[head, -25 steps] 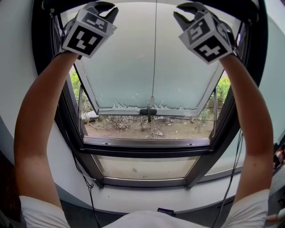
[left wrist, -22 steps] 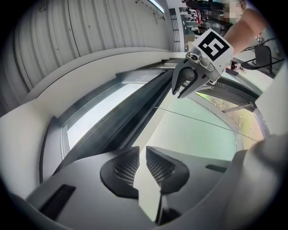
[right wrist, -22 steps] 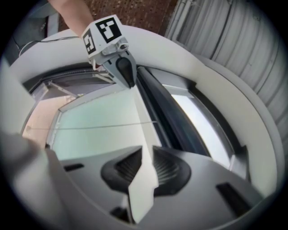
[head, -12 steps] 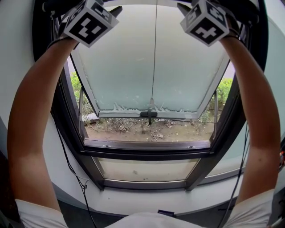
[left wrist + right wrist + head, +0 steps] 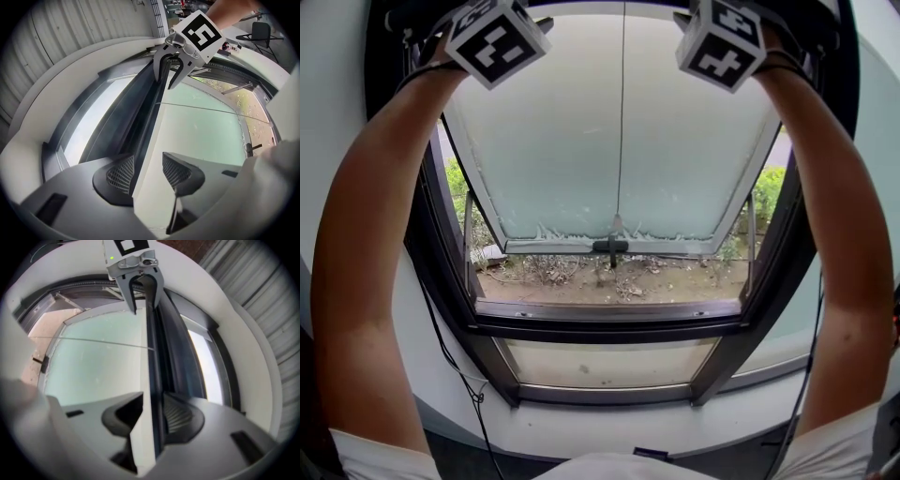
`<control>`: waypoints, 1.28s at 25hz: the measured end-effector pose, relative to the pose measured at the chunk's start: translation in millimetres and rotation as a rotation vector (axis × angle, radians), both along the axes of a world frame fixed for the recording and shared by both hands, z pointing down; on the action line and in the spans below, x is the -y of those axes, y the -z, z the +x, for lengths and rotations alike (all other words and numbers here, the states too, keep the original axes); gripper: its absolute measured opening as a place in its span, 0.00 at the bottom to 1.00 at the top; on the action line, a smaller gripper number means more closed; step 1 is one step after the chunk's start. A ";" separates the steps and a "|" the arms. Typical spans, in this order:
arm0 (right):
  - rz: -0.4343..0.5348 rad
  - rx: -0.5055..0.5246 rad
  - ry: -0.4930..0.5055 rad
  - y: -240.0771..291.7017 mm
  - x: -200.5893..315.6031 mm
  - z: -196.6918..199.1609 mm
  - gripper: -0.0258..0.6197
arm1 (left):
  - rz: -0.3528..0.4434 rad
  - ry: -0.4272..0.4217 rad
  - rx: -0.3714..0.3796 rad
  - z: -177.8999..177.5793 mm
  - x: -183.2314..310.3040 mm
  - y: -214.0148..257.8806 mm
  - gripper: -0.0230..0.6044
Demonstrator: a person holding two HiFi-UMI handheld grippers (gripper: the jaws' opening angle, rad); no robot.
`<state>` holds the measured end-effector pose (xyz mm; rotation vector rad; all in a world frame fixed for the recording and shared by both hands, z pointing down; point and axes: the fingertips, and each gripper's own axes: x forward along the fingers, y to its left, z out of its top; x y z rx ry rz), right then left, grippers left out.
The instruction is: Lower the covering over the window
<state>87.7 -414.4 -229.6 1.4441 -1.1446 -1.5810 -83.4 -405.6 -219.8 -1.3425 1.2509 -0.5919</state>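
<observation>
The blind's bottom rail (image 5: 153, 140) sits at the very top of the window (image 5: 619, 169), near the raised position. The left gripper (image 5: 147, 171) and right gripper (image 5: 152, 418) straddle it with fingers apart (both have just been opening) and pads not pressing.

Hazard: pulling down before both sets of fingers close would likely let the rail slip free.

Hazard: unequal pull at the two ends would tilt the rail and lower the blind crooked.
</observation>
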 end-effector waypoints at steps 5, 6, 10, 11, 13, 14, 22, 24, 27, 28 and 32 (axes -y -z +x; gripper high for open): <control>0.005 -0.033 -0.047 -0.3 5.8 1.3 0.24 | 0.002 0.018 0.023 -0.2 2.3 -0.4 0.33; -0.001 -0.036 -0.053 -0.4 6.3 1.6 0.24 | 0.006 0.021 0.028 -0.3 2.1 -0.2 0.33; -0.032 -0.046 -0.081 -1.7 6.5 1.9 0.24 | 0.012 0.036 0.039 -1.0 1.7 0.3 0.33; -0.040 -0.041 -0.082 -2.1 6.6 1.5 0.24 | 0.011 0.039 0.040 -1.3 2.1 -0.1 0.33; -0.054 -0.027 -0.080 -3.1 7.0 0.7 0.23 | 0.004 0.042 0.041 -1.5 3.6 -1.2 0.33; -0.061 -0.022 -0.081 -3.4 7.1 0.6 0.23 | 0.003 0.043 0.041 -1.6 4.1 -1.7 0.33; -0.094 -0.013 -0.119 -3.6 5.4 2.6 0.23 | 0.038 0.023 0.039 2.1 -5.5 8.7 0.33; -0.116 -0.022 -0.126 -7.9 6.7 2.9 0.20 | 0.013 0.024 0.044 4.5 -1.9 4.8 0.33; -0.146 -0.025 -0.124 -14.9 7.3 2.0 0.20 | -0.036 0.027 0.051 6.0 5.7 -6.0 0.33; -0.159 -0.022 -0.121 -17.0 7.0 1.9 0.20 | -0.044 0.027 0.051 6.0 7.1 -7.9 0.33; -0.204 -0.021 -0.127 -25.6 5.6 3.6 0.20 | -0.088 0.016 0.048 7.5 8.2 -14.4 0.33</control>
